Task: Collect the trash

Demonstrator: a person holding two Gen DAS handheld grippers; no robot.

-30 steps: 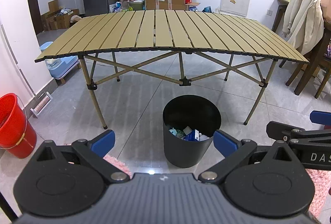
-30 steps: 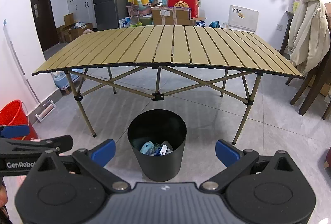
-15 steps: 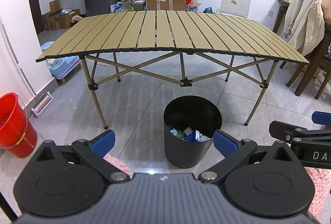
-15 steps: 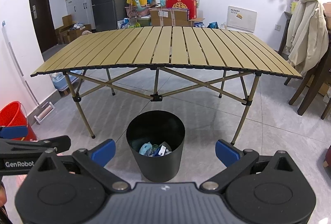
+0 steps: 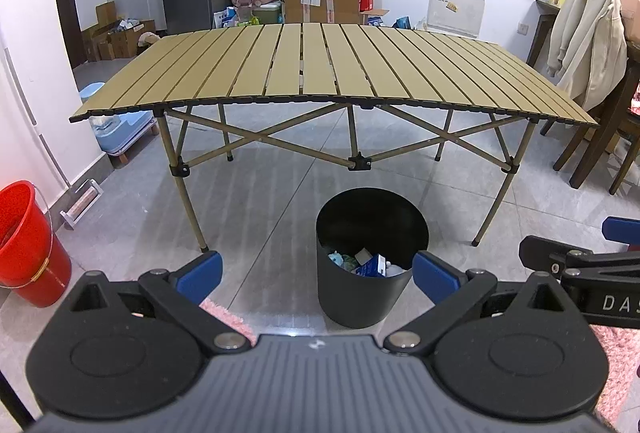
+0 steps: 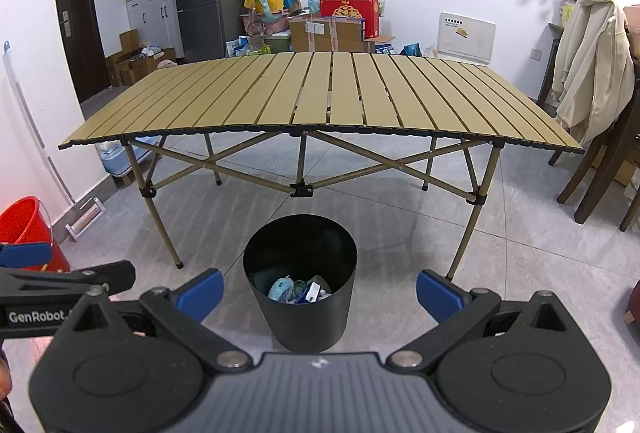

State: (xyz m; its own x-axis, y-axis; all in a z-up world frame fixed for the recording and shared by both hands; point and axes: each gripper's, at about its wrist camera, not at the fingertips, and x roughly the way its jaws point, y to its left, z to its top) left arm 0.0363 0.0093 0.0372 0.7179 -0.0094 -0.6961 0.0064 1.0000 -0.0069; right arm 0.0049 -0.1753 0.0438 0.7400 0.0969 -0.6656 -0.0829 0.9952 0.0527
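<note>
Left gripper (image 5: 316,269) and right gripper (image 6: 318,285): fingers spread wide, nothing held. Black bin (image 6: 300,317) w/ trash (image 6: 298,289) stands on floor in front of table (image 6: 320,101).

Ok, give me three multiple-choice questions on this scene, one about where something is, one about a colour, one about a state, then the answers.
1. Where does the black round trash bin stand?
A. on the slatted tan folding table
B. on the grey tiled floor in front of that table
C. beside the dark door

2. What colour is the plastic bucket by the left wall?
A. red
B. green
C. white

3. How are the right gripper fingers?
A. shut on a wrapper
B. shut on nothing
C. spread apart, holding nothing

Answers: B, the bin sits on tiles; A, the bucket is plainly red; C, a wide gap separates the blue pads.
</note>
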